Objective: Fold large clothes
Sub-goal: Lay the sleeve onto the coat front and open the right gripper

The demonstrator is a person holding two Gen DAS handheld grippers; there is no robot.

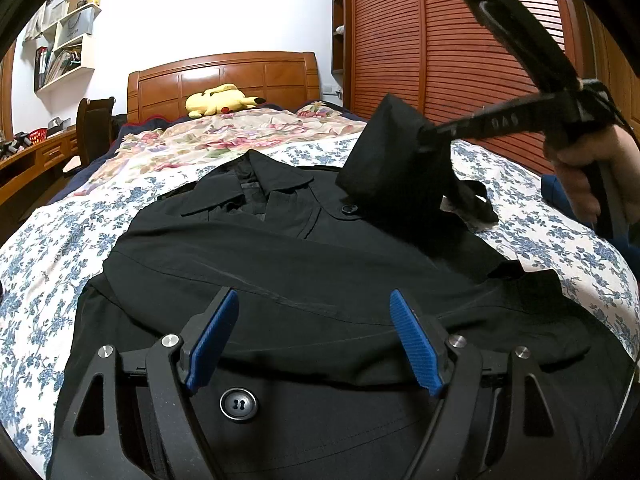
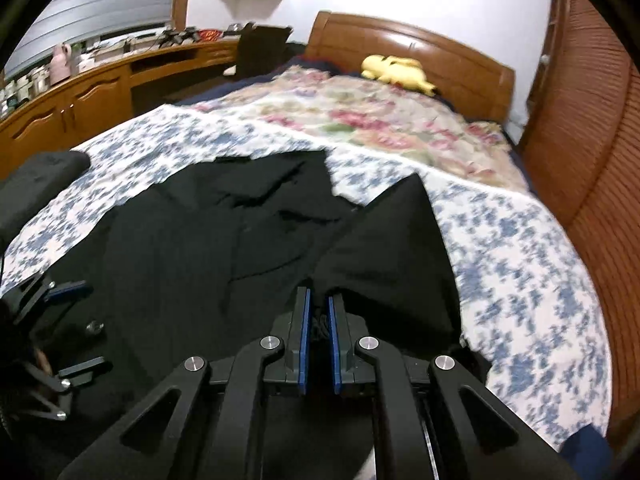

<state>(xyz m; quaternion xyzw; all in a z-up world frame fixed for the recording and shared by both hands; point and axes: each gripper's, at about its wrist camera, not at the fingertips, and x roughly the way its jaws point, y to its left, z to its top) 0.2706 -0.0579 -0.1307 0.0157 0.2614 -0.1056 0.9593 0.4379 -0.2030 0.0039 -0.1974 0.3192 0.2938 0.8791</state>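
A large black coat [image 1: 304,264] lies spread on the floral bedsheet, collar toward the headboard. My left gripper [image 1: 314,300] is open and empty, low over the coat's middle, near a black button [image 1: 239,405]. My right gripper [image 1: 424,138] is shut on the coat's black sleeve [image 1: 394,160] and holds it lifted above the coat's right side. In the right wrist view the right gripper [image 2: 318,296] pinches the sleeve fabric [image 2: 396,240] between nearly closed blue pads. The coat [image 2: 200,248] spreads below, and the left gripper [image 2: 76,324] shows at the left edge, open.
The bed [image 1: 60,240] has a blue floral sheet and a pink floral quilt [image 1: 224,136] further back. A yellow plush toy [image 1: 218,100] lies by the wooden headboard. A wooden wardrobe [image 1: 460,40] stands on the right. A desk [image 2: 100,88] and chair [image 2: 260,48] stand on the left.
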